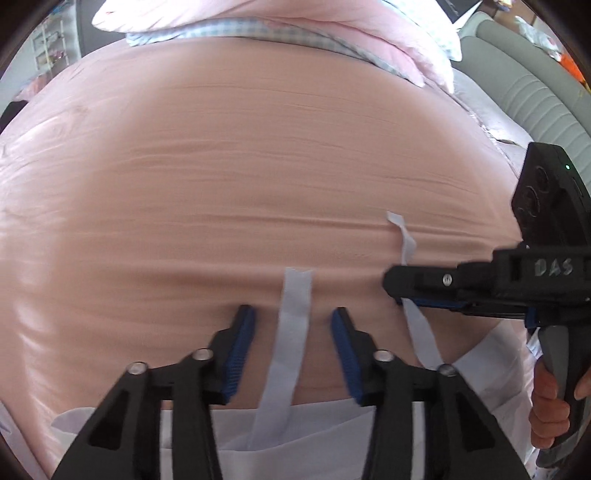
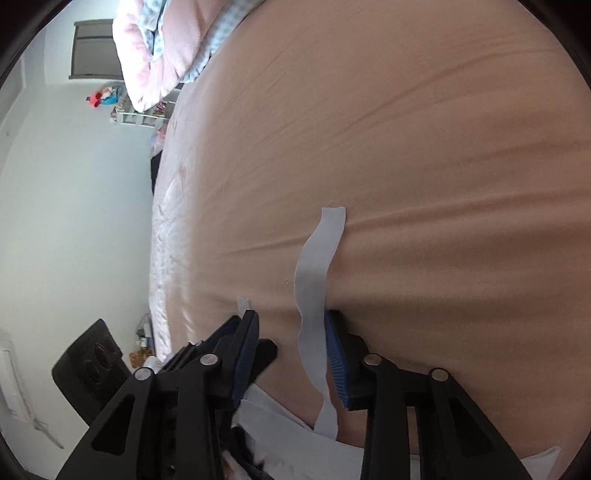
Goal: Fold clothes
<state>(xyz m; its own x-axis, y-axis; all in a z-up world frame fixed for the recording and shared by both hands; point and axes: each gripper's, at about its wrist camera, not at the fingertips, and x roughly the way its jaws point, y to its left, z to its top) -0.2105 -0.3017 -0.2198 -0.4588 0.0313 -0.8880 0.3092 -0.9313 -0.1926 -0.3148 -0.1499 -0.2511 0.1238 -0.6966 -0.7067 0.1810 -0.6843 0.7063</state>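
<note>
Straddling pale straps [image 1: 295,291], left claw [image 1: 293,313] and right claw [image 2: 290,315] part-open; latter's gap only in own view

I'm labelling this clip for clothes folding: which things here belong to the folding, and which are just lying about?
Belongs to the job:
white garment; left strap between the open left tongs; right strap between the open right tongs; peach sheet underneath.

Just lying about:
pink quilt; checked bedding; grey padded furniture; toys on a shelf.

2 close wrist views down onto shared pink bed [image 1: 258,166].
</note>
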